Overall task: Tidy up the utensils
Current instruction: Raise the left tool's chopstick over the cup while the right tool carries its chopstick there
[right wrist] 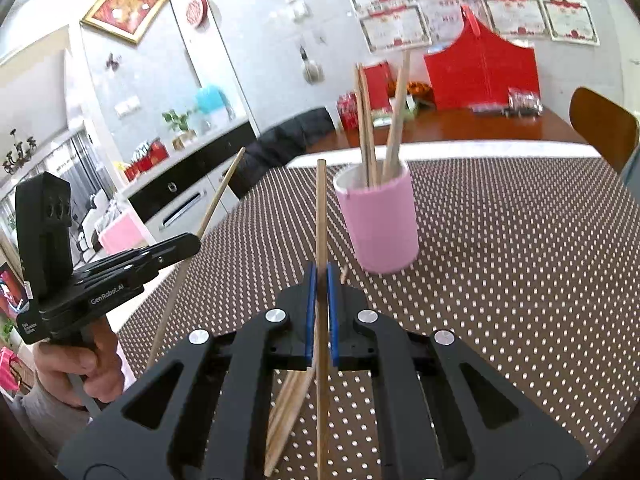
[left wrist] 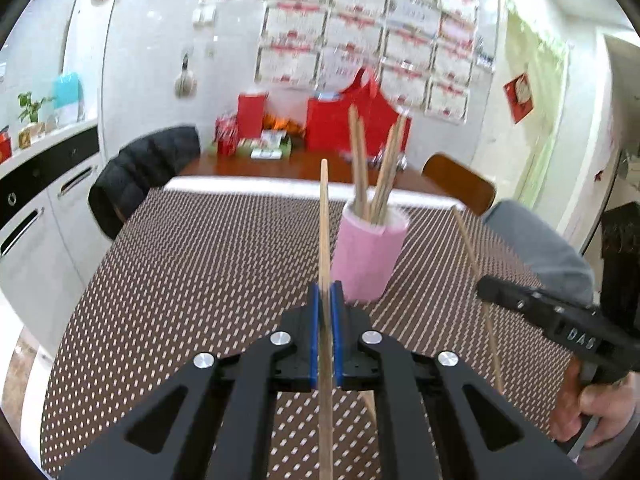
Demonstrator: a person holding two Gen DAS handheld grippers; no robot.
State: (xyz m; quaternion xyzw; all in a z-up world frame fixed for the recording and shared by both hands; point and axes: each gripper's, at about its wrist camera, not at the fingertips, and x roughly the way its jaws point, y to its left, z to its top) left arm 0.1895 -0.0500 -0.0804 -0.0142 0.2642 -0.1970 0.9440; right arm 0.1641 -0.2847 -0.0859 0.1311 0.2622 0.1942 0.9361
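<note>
The dotted table mat [left wrist: 200,260] is lying below both jaws. The pink holder [left wrist: 368,256], containing chopsticks [left wrist: 362,176], is standing just ahead of them. Your left gripper [left wrist: 327,300] is clamping one chopstick [left wrist: 325,216]; your right gripper [right wrist: 319,280] is clamping another chopstick [right wrist: 321,208].

The desk [left wrist: 180,280] wears a brown cloth dotted with pale marks, and a pink holder [left wrist: 368,256] stands upright on it towards the far side. A few loose chopsticks [right wrist: 286,404] lie on the near cloth. Red boxes [left wrist: 250,114] crowd the desk's bare far end.
</note>
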